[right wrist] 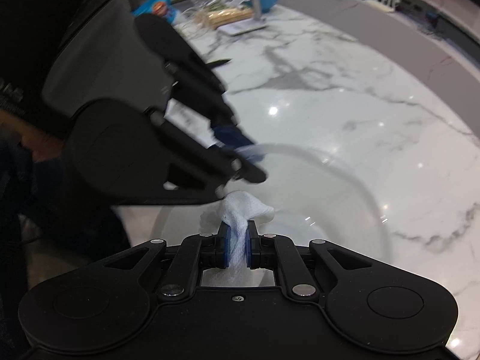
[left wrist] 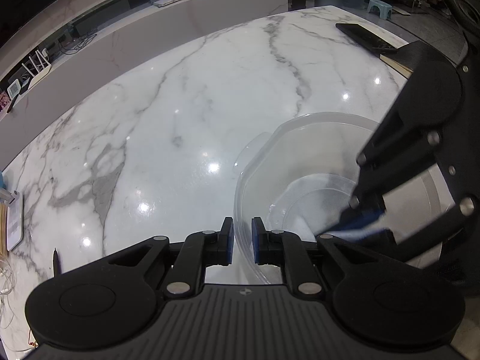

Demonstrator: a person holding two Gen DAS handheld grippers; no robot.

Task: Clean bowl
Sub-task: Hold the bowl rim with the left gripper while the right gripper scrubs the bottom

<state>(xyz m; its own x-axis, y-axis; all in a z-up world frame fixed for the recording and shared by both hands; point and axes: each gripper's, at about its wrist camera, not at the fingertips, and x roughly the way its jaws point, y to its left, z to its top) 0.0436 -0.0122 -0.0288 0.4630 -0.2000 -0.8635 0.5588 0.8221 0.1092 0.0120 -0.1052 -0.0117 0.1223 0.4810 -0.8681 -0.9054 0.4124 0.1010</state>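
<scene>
Gripping the near rim of a clear plastic bowl (left wrist: 315, 162), the left gripper (left wrist: 242, 241) has its blue-padded fingers clamped on the thin wall, one inside and one outside. The bowl is round, translucent and smooth, resting on the glossy white tabletop (left wrist: 195, 114) with grey marble veining and bright light spots. The right gripper (right wrist: 237, 247) has its fingers pressed together on a crumpled white cloth (right wrist: 243, 210), soft and woven, held over the bowl's inside. A black phone (left wrist: 364, 39) lies at the far edge, a pen (left wrist: 56, 259) near the left. Behind runs a pale low shelf (left wrist: 150, 21) with cables.
</scene>
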